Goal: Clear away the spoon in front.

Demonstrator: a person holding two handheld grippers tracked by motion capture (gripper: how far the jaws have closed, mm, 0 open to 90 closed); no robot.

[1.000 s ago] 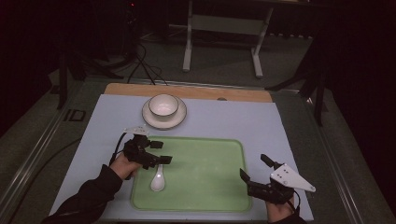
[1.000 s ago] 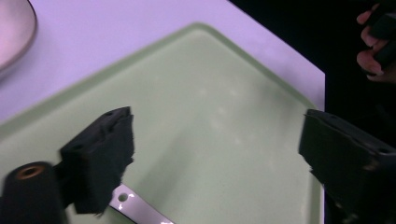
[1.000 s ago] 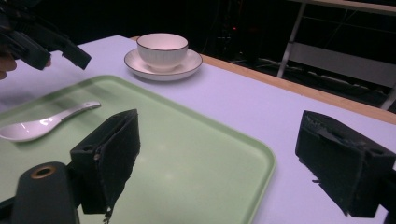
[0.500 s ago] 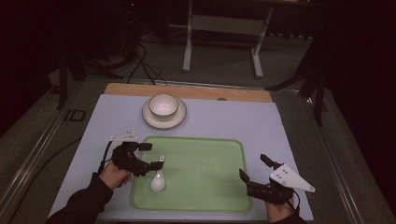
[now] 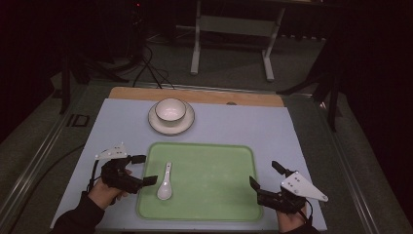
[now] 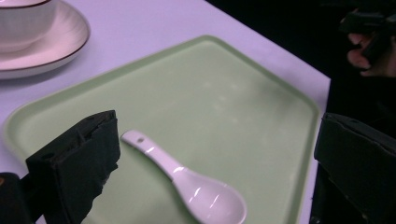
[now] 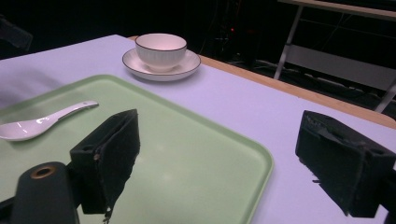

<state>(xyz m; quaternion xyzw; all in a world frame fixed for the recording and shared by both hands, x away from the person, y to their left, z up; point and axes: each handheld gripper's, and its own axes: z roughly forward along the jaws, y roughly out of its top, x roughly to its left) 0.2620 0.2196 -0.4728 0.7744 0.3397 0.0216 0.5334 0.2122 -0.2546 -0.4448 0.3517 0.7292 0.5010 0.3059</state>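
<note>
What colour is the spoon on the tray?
White and glossy; the spoon shows best in the left gripper view, lying on the green tray.

A dim room surrounds the pale lilac surface (image 5: 243, 127), wooden along its far edge. Beyond, grey floor (image 5: 229, 73), a metal-legged bench (image 5: 233, 24), and black cables (image 5: 146, 68) near a stand.

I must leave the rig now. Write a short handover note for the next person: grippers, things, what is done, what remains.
Left gripper: open, holding nothing, at the left edge of the green tray, beside the spoon.
Right gripper: open, holding nothing, at the tray's near right corner.
Spoon lies on the tray, bowl end toward the person.
Bowl stands on its saucer beyond the tray.
Done: nothing gripped yet.
Left: probably grasping the spoon.
</note>
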